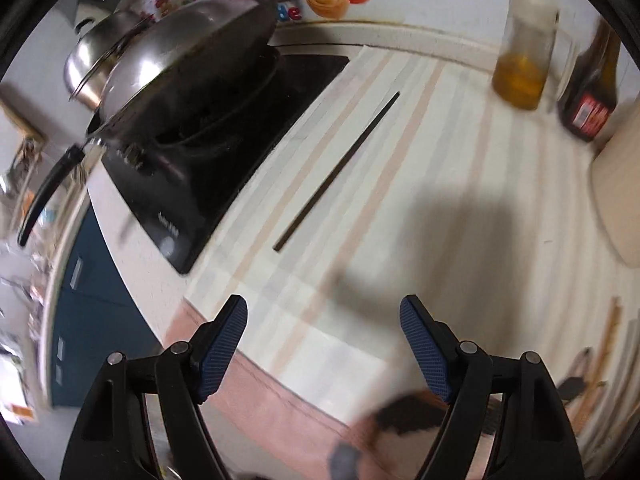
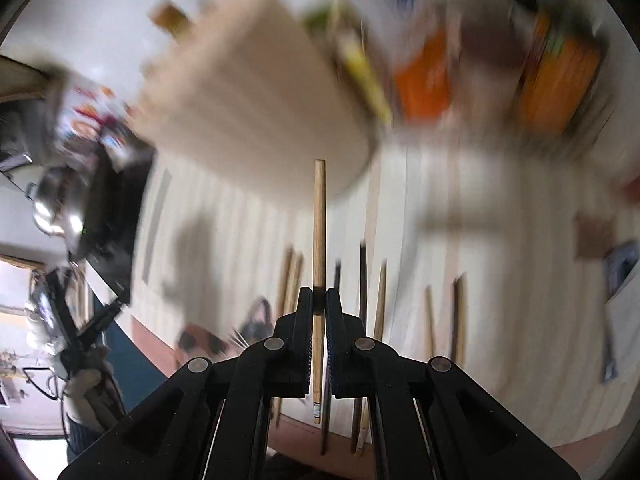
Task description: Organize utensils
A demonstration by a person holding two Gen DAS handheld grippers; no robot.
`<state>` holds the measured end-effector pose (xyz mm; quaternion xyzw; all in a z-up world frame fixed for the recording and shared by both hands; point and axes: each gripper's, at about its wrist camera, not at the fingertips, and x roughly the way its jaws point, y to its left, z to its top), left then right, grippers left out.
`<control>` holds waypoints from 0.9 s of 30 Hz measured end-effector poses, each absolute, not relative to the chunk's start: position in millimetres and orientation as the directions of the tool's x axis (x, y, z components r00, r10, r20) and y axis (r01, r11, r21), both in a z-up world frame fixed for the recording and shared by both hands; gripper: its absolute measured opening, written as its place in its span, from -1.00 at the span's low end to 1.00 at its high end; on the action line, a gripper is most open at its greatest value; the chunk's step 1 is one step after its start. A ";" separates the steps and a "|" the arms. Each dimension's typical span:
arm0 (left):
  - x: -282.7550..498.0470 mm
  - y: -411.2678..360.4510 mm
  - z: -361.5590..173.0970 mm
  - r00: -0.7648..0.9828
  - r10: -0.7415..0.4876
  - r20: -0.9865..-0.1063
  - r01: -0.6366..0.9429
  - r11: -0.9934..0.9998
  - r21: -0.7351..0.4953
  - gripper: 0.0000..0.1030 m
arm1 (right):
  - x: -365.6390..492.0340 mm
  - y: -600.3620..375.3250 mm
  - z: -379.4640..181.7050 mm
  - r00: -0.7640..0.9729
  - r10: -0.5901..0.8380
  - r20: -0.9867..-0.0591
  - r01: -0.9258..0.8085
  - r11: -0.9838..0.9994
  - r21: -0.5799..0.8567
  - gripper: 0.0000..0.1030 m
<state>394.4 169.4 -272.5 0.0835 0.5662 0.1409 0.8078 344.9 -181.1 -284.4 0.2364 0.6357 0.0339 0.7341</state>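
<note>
From the left wrist view, the left gripper (image 1: 324,344) is seen with its jaws standing wide apart, and nothing is held between them. Ahead of the jaws, well clear of both pads, a single dark chopstick (image 1: 338,170) is laid slantwise on the striped worktop (image 1: 440,216). Ahead and to the left of the jaws, a black stove (image 1: 224,160) is seen with a steel wok (image 1: 176,68) on it. Far ahead to the right, a jar of yellow oil (image 1: 524,52) and a dark sauce bottle (image 1: 592,92) are stood near the wall. At the right edge, part of a pale cutting board (image 1: 616,200) is caught.

From the right wrist view, the right gripper (image 2: 319,300) is shown with its jaws together, clamped on a light wooden chopstick (image 2: 319,220). The stick is held in line with the jaws, its tip pointing forward past the pads and its tail running back between them. Beneath and to either side of the jaws, more chopsticks (image 2: 380,300), light and dark, are spread on the worktop. The background beyond the tip is badly blurred; only the pale cutting board (image 2: 256,120) can be made out.
</note>
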 end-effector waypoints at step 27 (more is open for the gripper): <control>562.4 191.6 -320.5 0.286 0.174 -0.942 0.202 0.951 0.236 0.13 | 403.6 -105.6 -376.5 -0.004 0.216 -0.976 0.530 0.828 0.181 -0.88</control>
